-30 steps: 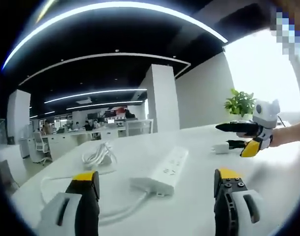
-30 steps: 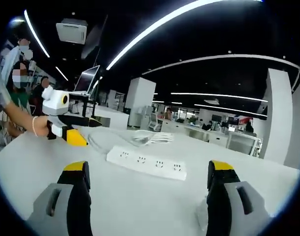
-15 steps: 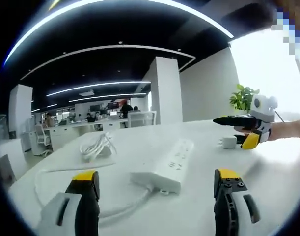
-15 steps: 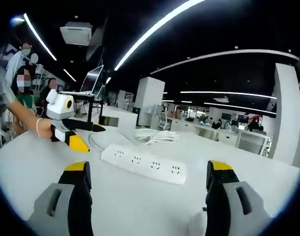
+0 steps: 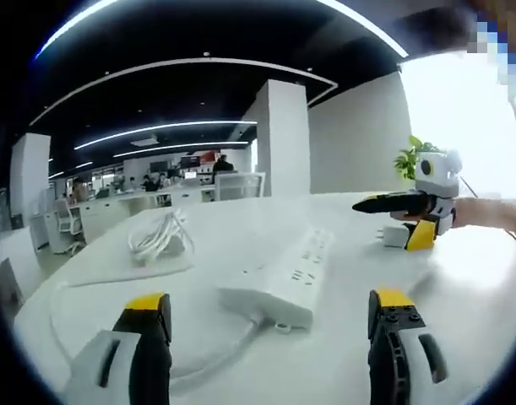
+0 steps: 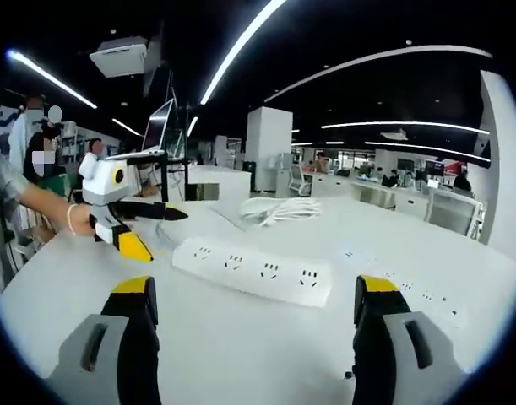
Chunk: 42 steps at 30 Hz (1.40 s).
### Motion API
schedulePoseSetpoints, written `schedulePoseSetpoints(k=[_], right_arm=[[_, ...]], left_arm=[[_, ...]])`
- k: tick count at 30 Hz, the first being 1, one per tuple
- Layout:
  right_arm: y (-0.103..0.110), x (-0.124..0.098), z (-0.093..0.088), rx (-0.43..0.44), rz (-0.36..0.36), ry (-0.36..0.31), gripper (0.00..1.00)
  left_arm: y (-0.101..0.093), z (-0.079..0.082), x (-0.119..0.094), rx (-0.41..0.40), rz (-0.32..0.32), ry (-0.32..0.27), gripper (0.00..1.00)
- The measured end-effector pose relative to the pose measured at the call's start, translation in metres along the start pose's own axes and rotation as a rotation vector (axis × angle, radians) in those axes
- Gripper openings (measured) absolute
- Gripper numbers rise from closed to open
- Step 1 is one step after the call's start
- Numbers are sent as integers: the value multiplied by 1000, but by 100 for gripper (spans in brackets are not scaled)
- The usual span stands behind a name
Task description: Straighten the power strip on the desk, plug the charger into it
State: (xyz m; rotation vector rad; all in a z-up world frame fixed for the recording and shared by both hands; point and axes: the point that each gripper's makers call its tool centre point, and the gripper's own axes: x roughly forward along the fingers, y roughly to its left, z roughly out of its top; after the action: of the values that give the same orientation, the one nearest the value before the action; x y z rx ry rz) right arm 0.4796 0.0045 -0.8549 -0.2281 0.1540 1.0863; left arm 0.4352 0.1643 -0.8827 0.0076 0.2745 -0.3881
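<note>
Both grippers have edged closer to the power strip [image 5: 285, 280]. Left gripper [image 5: 266, 337] fingers open, strip between them at 12 o'clock on the table [image 5: 460, 321]. Right gripper [image 6: 258, 333] open, empty; charger [image 5: 393, 235] at 2 o'clock, unplugged. Straightening next.

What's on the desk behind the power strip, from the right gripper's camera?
Behind the power strip, a coiled white cable lies on the white desk. The left gripper hovers off to one side. Anything low directly behind the strip's far edge is hidden.
</note>
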Motion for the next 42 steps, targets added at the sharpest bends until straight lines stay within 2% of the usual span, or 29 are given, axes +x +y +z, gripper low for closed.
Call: schedulePoseSetpoints(k=[11,15,19,22,26,34,42], right_arm=[[-19,14,-9,19,17,78,93],[-26,18,-15,29,18,102,89],[-36,22,-22,34,16,143,86],[-40,23,-23,35,15,148,83],[-46,26,-27,51,21,158,80],[-43,30,-36,57,37,164,75],[-42,36,-44,48,42,177,71]], left_arm=[[0,-5,9,16,-11,53,93],[-1,-7,11,17,-21,69,91],[0,-7,15,20,-33,81,85],[2,-5,19,20,-39,78,83],[2,-7,25,29,-54,104,82],[-1,-11,34,44,-86,135,76],[-1,-14,43,18,-104,145,74]])
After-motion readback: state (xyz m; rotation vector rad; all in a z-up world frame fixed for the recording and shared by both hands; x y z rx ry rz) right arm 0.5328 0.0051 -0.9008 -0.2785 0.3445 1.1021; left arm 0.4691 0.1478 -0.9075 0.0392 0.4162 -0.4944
